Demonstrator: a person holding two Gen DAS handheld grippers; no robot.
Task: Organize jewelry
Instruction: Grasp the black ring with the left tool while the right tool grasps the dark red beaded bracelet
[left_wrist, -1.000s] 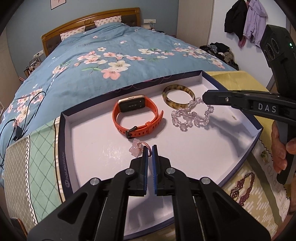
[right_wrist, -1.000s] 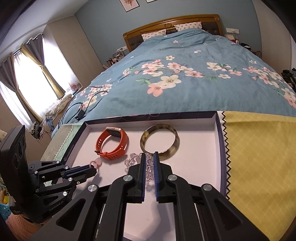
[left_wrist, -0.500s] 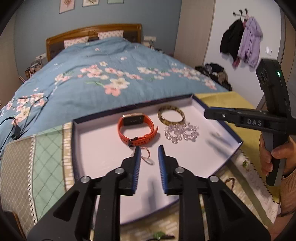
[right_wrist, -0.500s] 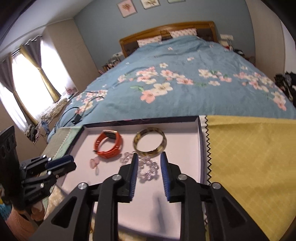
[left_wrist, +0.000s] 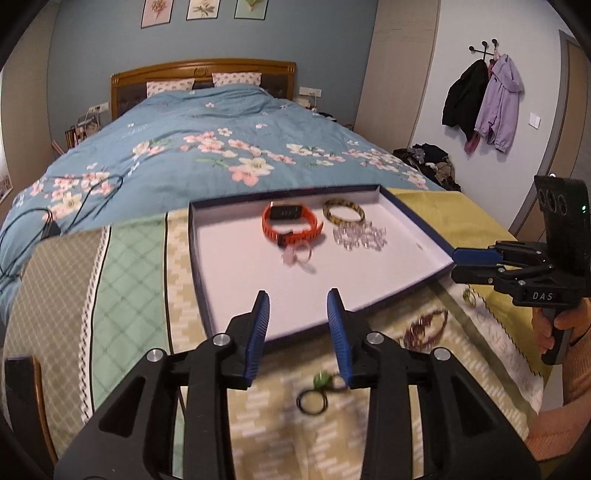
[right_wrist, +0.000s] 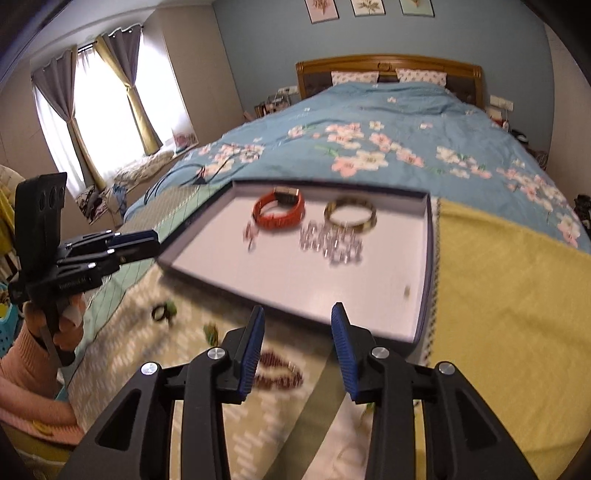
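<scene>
A shallow white tray (left_wrist: 236, 273) (right_wrist: 369, 288) with a dark blue rim lies on the cloth at the foot of the bed. In it lie an orange watch (left_wrist: 290, 223) (right_wrist: 279, 214), a tortoiseshell bangle (left_wrist: 343, 215) (right_wrist: 350, 215), a clear bead bracelet (left_wrist: 359, 236) (right_wrist: 330, 243) and a small pink charm (left_wrist: 295, 256) (right_wrist: 250, 233). My left gripper (left_wrist: 298, 302) hangs over the tray's near edge, jaws opening, nothing between them. My right gripper (right_wrist: 297, 318) also stands apart from the jewelry, jaws opening and empty. On the cloth lie a dark red bead necklace (left_wrist: 424, 328) (right_wrist: 277, 373) and a green-stoned ring (left_wrist: 319, 382) (right_wrist: 164, 312).
The blue floral bed (left_wrist: 207, 155) lies beyond the tray. A yellow cloth (right_wrist: 509, 295) covers the right side, a green checked cloth (left_wrist: 125, 280) the left. A black cable (left_wrist: 37, 221) trails on the bed. A small green ornament (right_wrist: 211, 330) lies near the necklace.
Both grippers opened, leaving the pink charm and the clear bead bracelet lying in the tray, and drew back toward the tray's near edge.
</scene>
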